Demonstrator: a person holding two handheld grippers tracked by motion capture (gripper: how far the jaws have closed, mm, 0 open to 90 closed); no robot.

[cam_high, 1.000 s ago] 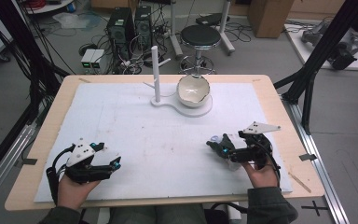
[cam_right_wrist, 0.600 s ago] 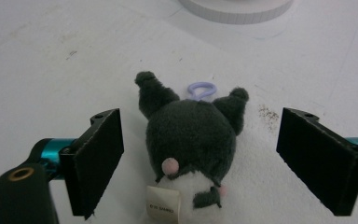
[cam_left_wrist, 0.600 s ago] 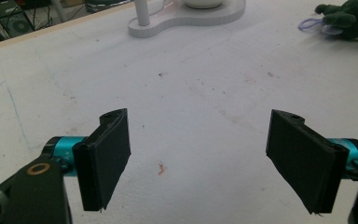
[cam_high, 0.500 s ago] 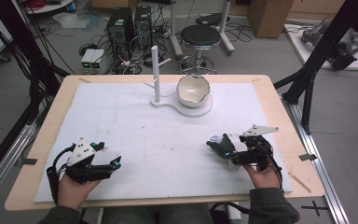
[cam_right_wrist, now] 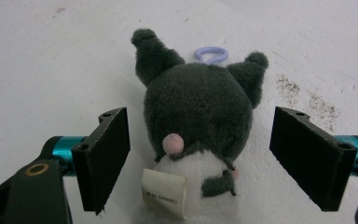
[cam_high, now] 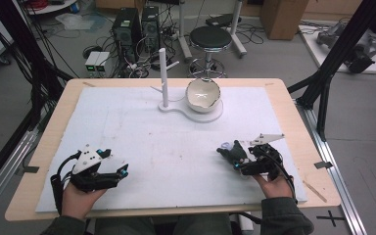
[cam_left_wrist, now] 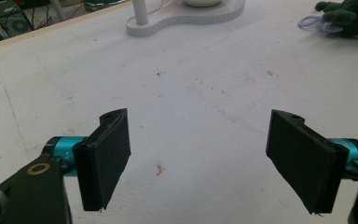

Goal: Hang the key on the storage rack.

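White sheeting covers the wooden worktop. At its near edge, the left hand-held gripper lies low in the person's hand, jaws spread wide over bare sheet. The right hand-held gripper is also spread, its jaws flanking but not touching a dark plush toy lying between them. Farther back stands a white stand with a bowl.

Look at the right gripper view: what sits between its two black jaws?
A dark plush toy with a lilac loop lies on the white mat between the right gripper's open jaws, touching neither.
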